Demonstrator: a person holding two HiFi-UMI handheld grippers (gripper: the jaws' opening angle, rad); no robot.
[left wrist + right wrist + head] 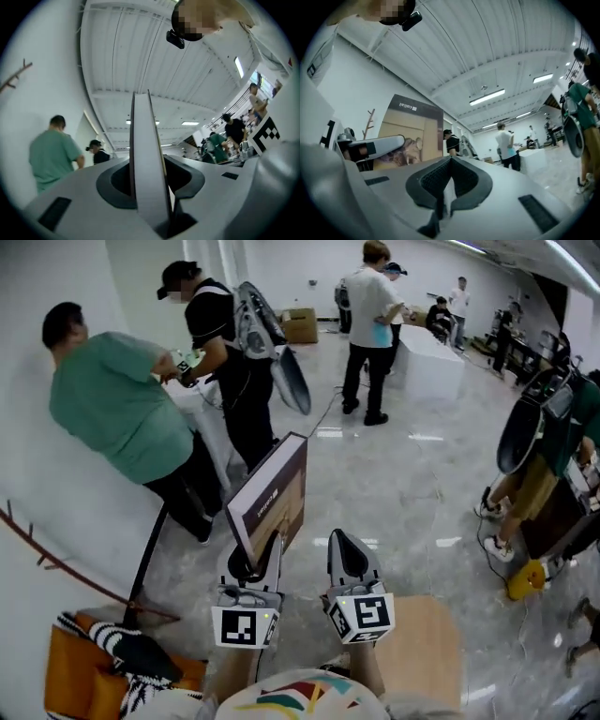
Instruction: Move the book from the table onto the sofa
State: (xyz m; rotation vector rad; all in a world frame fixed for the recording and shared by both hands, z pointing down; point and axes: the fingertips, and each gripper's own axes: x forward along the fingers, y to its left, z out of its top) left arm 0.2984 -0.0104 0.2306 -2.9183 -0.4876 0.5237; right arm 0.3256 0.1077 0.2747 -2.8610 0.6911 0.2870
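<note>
The left gripper (258,559) pinches the lower edge of the large dark-bordered tan book (272,498), holding it upright in the air above the glossy grey floor (394,484). The right gripper (349,557), beside it, appears pressed together on nothing.

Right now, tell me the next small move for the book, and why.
Probably carry the book left and down toward the sofa. The left gripper is shut on it and holds it upright in the air over the floor, off the table. The sofa sits at the head view's lower left. The right gripper is shut and empty.
</note>
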